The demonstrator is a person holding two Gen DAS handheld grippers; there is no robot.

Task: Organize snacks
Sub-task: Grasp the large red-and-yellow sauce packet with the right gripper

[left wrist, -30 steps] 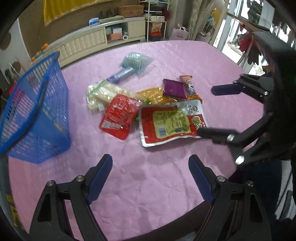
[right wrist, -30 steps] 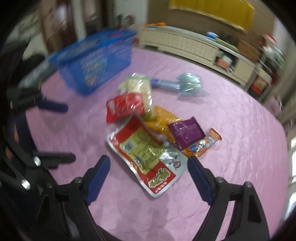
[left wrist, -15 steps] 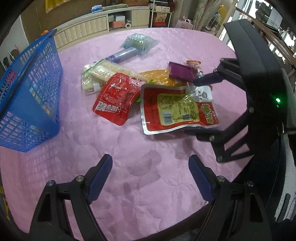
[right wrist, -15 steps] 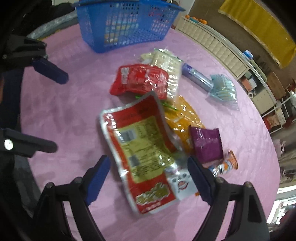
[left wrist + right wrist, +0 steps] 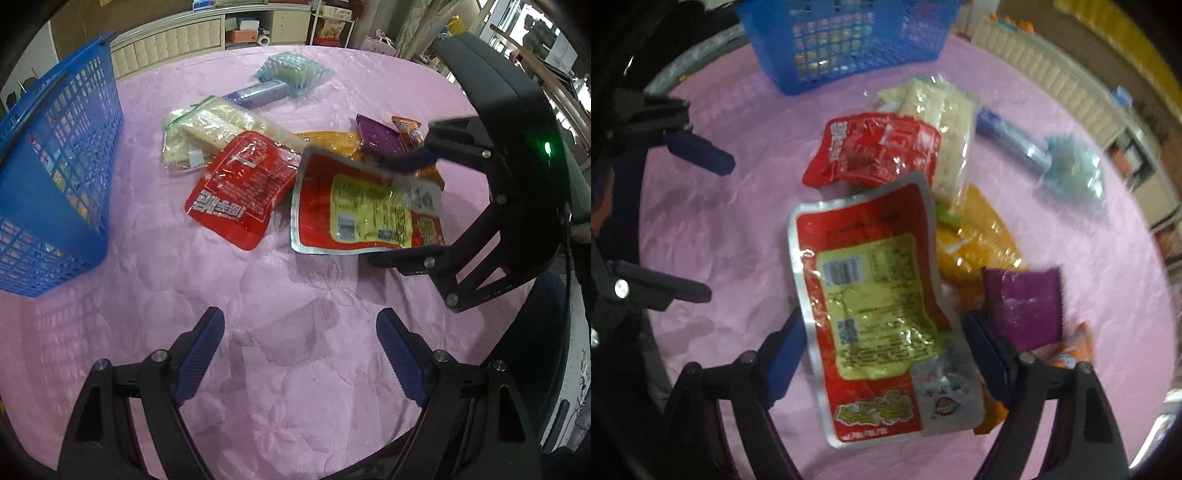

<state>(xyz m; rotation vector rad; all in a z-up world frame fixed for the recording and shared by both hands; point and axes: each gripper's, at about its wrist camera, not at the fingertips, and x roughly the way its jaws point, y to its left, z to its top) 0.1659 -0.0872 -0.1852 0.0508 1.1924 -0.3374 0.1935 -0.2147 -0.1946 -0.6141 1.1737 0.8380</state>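
Several snacks lie in a heap on the pink table (image 5: 155,325). A large red-and-yellow pouch (image 5: 871,288) (image 5: 354,210) lies flat at the near edge of the heap. My right gripper (image 5: 884,325) (image 5: 380,212) points down over it and its jaws are closing, one finger on each long side of the pouch, which still lies flat. My left gripper (image 5: 301,332) (image 5: 716,229) hangs open over bare cloth, nearer than the heap, holding nothing. A blue mesh basket (image 5: 55,166) (image 5: 842,40) stands at the left.
Behind the pouch lie a red packet (image 5: 240,184), a clear bag of crackers (image 5: 207,129), an orange bag (image 5: 332,140), a purple packet (image 5: 380,136), an orange sausage stick (image 5: 406,129), a lilac tube (image 5: 258,94) and a teal packet (image 5: 291,74). The basket holds some items. A low cabinet stands beyond the table.
Both grippers have sunk toward the table. The right one rolled and came down over the large pouch, which now lies between its fingers; those fingers have drawn a little closer.
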